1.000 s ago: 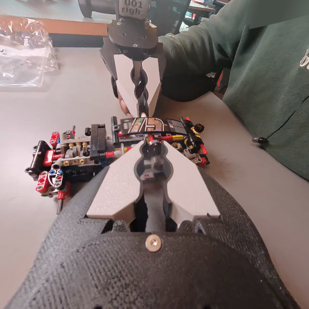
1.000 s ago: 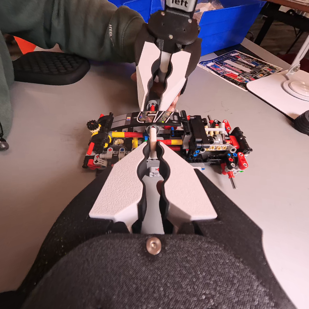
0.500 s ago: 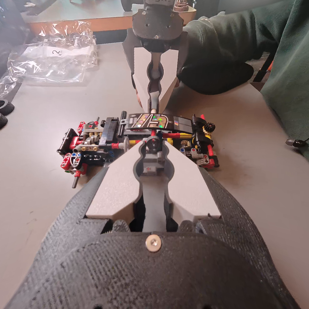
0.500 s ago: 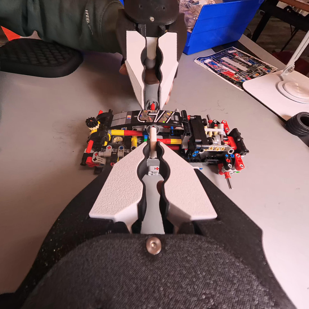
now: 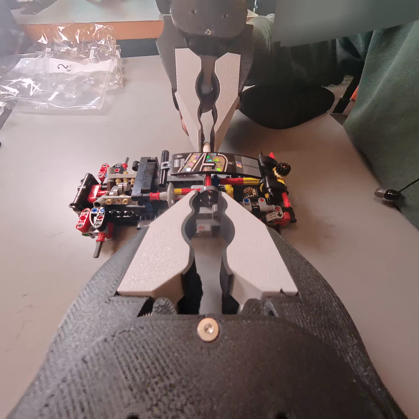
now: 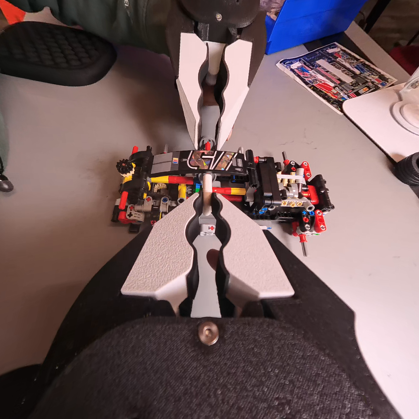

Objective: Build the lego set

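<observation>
Grey table (image 6: 68, 127) carries a toy car frame (image 6: 226, 192) lying crosswise between the two facing grippers. Left gripper (image 5: 207, 197), on one side of the frame, is clamped on a grey round connector (image 5: 208, 196). Right gripper (image 6: 205, 199), opposite, pinches a white rod (image 6: 206, 192) that runs under the black curved panel (image 6: 199, 166).

both tongs (image 5: 207, 197) (image 6: 205, 199) swung square to the toy chassis (image 5: 186, 192), nearer each other
</observation>
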`<state>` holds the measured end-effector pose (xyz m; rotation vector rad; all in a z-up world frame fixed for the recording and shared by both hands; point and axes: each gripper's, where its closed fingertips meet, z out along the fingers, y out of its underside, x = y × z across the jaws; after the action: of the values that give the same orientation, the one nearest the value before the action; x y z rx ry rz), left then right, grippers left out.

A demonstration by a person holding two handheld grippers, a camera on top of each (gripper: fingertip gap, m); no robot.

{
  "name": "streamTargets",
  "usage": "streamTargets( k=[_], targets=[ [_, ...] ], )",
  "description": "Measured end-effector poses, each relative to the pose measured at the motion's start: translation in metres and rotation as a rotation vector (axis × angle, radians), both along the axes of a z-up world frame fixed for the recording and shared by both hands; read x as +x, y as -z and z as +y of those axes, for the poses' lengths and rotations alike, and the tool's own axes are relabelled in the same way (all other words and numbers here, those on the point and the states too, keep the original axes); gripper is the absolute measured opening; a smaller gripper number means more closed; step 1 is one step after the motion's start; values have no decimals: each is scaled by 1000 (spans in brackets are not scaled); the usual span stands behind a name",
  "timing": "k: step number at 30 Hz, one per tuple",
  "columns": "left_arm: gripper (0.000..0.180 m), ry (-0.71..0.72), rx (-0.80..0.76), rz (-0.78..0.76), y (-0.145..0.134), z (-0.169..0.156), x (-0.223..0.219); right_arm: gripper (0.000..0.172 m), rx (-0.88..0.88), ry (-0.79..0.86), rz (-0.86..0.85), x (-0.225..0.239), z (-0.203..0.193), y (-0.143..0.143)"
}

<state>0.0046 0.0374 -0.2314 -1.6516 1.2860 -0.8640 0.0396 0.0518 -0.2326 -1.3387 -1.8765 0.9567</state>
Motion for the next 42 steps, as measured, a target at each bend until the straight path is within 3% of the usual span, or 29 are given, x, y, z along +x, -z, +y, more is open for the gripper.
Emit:
streamTargets(
  k=[21,40,42],
  targets=[
    [12,106,-50,247,4,-2,14,4,-6,0,-86,6,-3,0],
    [13,89,-90,209,0,4,20,5,-92,18,-13,4,-1,1],
    [15,51,-64,188,-2,7,16,27,-203,9,20,6,-1,-6]
  ],
)
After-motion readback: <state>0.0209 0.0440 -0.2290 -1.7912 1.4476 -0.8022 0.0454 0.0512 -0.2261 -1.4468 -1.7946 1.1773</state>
